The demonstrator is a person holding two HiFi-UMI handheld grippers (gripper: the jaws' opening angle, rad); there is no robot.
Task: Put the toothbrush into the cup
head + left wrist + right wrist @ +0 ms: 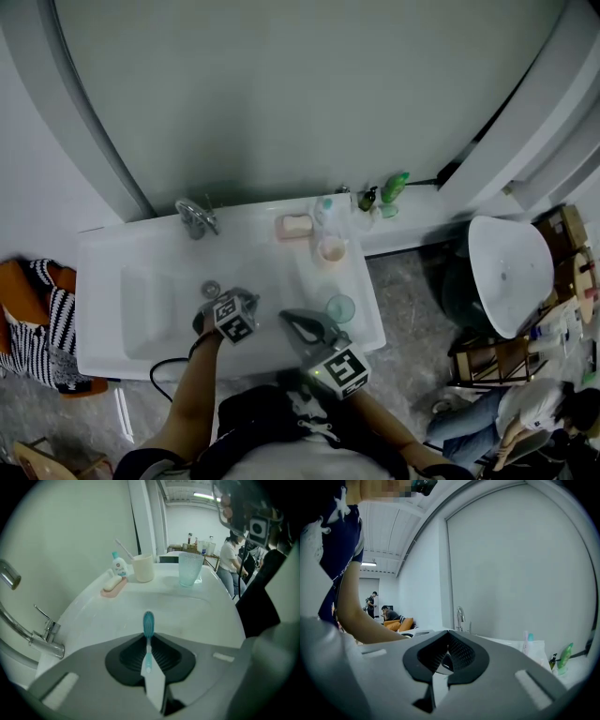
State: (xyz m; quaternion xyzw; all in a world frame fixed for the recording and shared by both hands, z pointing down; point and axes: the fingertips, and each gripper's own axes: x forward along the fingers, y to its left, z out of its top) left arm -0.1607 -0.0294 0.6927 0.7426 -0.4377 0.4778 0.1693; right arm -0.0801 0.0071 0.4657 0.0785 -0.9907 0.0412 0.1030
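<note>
Your left tool (pixel 148 638) was pinching the toothbrush (pixel 148 622) by its handle. The teal head stuck out past the tips, and the slim teal-and-white handle ran back between the dark pads. You held it above the white worktop (pixel 140 604), apart from the clear greenish cup (pixel 190 569) standing ahead. Your right tool (pixel 447 634) was pressed together with nothing in it.

Glossy sink (pixel 112 255), metal tap (pixel 195 217), translucent plastic cup (pixel 340 308)
</note>
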